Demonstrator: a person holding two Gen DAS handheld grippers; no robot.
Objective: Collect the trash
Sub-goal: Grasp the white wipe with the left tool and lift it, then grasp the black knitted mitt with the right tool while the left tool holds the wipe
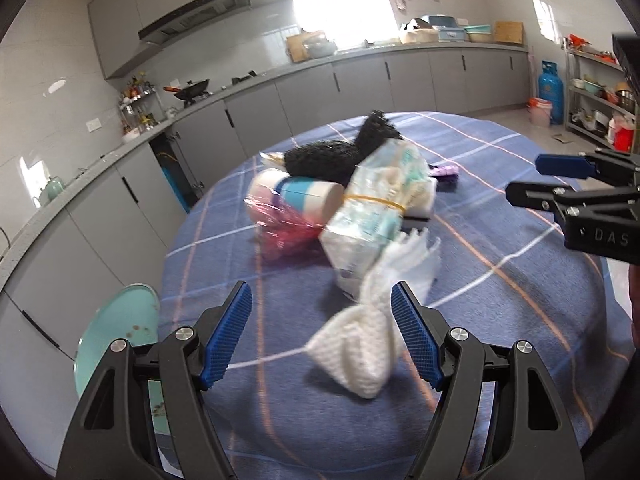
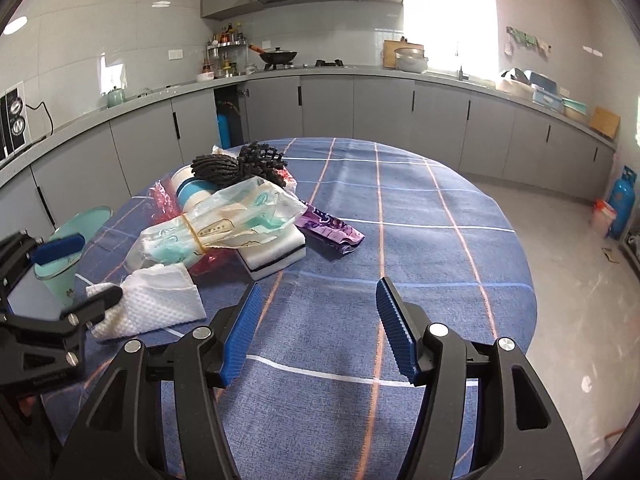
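Observation:
A pile of trash lies on the round table with a blue checked cloth [image 1: 500, 264] [image 2: 420, 208]. A white paper towel [image 1: 372, 328] [image 2: 152, 304] lies nearest me. Behind it are a clear plastic bag bound with a rubber band [image 1: 376, 204] [image 2: 224, 220], a paper cup [image 1: 296, 196] in pink film, a black scrubby tuft [image 1: 344, 152] [image 2: 240, 164], a white sponge [image 2: 280, 256] and a purple wrapper [image 2: 332, 230]. My left gripper [image 1: 322, 300] is open, its right finger beside the towel. My right gripper [image 2: 318, 296] is open and empty over bare cloth.
A mint green bin [image 1: 116, 332] [image 2: 76, 240] stands off the table's left edge. Grey kitchen cabinets and a counter [image 2: 360, 96] run behind. A blue gas cylinder [image 1: 550, 92] and a metal shelf rack [image 1: 600, 96] stand at the far right.

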